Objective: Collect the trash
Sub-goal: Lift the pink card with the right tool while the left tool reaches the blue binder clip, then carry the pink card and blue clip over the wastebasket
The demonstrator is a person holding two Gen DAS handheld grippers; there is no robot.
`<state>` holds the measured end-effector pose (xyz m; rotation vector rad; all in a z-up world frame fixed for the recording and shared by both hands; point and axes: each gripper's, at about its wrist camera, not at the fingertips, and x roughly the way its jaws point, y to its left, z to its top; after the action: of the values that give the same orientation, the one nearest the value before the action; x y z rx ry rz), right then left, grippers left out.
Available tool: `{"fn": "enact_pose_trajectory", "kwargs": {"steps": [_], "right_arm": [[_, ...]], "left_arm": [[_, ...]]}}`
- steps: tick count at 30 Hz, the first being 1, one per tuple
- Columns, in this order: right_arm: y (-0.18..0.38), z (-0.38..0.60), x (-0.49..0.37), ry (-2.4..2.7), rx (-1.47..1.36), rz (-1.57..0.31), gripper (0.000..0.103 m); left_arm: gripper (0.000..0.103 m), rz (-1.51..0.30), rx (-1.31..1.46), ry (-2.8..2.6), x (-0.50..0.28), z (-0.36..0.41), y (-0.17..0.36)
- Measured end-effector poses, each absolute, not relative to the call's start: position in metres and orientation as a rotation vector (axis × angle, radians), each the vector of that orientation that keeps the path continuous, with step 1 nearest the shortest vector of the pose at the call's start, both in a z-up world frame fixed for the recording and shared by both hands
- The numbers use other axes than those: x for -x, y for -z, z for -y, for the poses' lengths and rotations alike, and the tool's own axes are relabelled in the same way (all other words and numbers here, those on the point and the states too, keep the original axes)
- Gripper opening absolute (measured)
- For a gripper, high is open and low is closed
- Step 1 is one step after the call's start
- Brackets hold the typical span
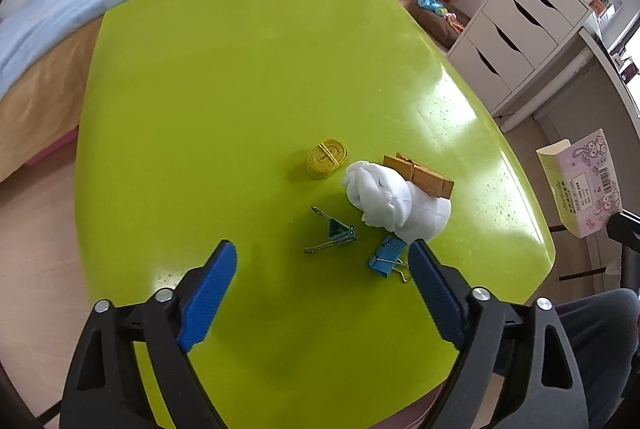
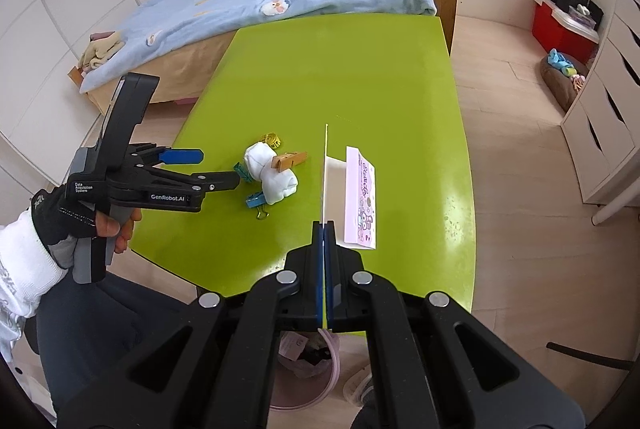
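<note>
Two grippers: both in play, one busy and one free.
Right gripper [image 2: 323, 229]: jaws pressed together on the thin wall of an opened paper box [image 2: 360, 197] with a bunny print — pinching the flap edge-on looks like the easy way to carry something that flimsy.
Where the box hangs: just above the near right part of the green table [image 2: 340, 69], and a pink bin [image 2: 308, 369] sits under the table edge, so I'd guess that's where it goes.
Left gripper [image 1: 322, 249]: jaws wide apart, nothing between them, pointing down at the clutter from the near side.
Between the fingers' line: green binder clip [image 1: 334, 235] straight ahead, blue binder clip [image 1: 386, 261] right beside the right finger [image 1: 434, 293].
Further out: a balled-up white sock [image 1: 390, 201] with a wooden clothespin [image 1: 420, 175] resting on top, then a rolled yellow measuring tape [image 1: 326, 157] just beyond.
My read: wide opening suits the sock — clips hardly count as trash.
</note>
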<state>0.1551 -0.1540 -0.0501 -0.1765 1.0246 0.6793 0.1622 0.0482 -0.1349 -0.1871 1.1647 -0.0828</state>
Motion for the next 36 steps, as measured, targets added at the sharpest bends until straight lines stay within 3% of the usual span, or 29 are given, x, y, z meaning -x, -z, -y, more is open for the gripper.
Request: {"fn": "enact_pose_trajectory", "kwargs": {"steps": [6, 10, 13, 14, 36], "right_arm": [[0.056, 0.155, -0.156, -0.677, 0.178, -1.034, 0.000], [0.059, 0.154, -0.157, -0.678, 0.178, -1.038, 0.000], [0.061, 0.152, -0.158, -0.678, 0.179, -1.041, 0.000], [0.061, 0.152, -0.158, -0.678, 0.179, -1.041, 0.000], [0.042, 0.139, -0.132, -0.741, 0.191, -0.993, 0.000]], "left_arm": [[0.057, -1.181, 0.194, 0.108, -0.166, -0.048, 0.146], [0.050, -1.182, 0.203, 0.132, -0.166, -0.045, 0.149], [0.029, -1.188, 0.197, 0.133, -0.166, -0.042, 0.151], [0.017, -1.185, 0.204, 0.138, -0.164, -0.041, 0.151], [0.015, -1.041, 0.121, 0.096, -0.086, -0.028, 0.068]]}}
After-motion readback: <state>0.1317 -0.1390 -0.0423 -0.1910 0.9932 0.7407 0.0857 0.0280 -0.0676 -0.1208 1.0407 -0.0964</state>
